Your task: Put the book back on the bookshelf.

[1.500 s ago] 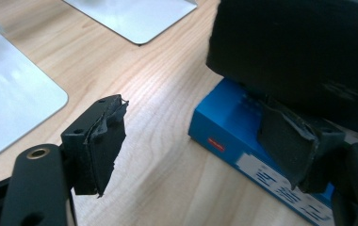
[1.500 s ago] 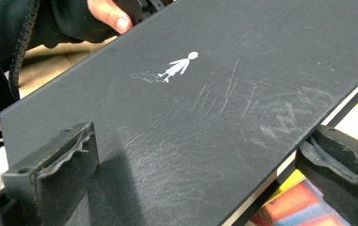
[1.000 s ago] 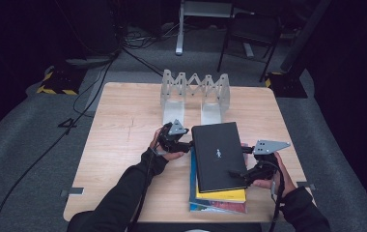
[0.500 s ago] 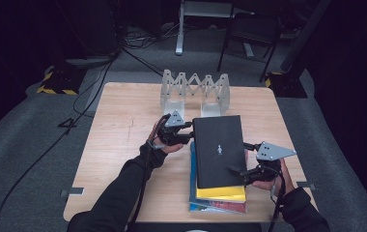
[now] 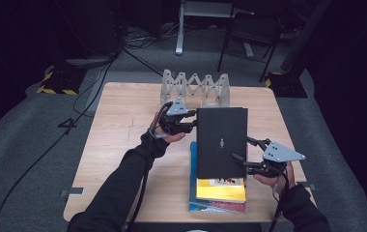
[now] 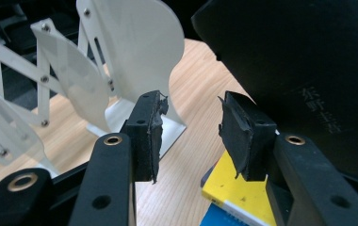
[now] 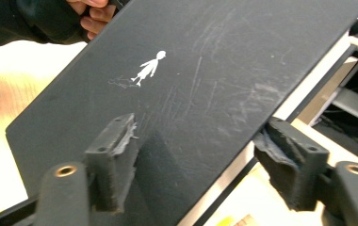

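Note:
A black book (image 5: 220,140) with a small white figure on its cover (image 7: 205,61) lies tilted on top of a stack, its far end raised. My left gripper (image 5: 191,124) is at the book's far left corner. Its jaws (image 6: 189,127) have just been closing but stand open with nothing between them, and the book's spine (image 6: 299,56) lies against the outside of one jaw. My right gripper (image 5: 243,153) is at the book's near right edge. Its jaws (image 7: 196,141) have just been closing and now grip that edge, one pad on the cover and one beneath.
Under the black book lie a yellow book (image 5: 220,189) and others in blue and red. A white folding rack (image 5: 196,87) stands at the far edge of the wooden table (image 5: 123,125), close behind the left gripper. Cables and chairs are on the floor beyond.
The left gripper has risen and the book's far end has come up with it. The right gripper's jaws have closed onto the book's near right edge.

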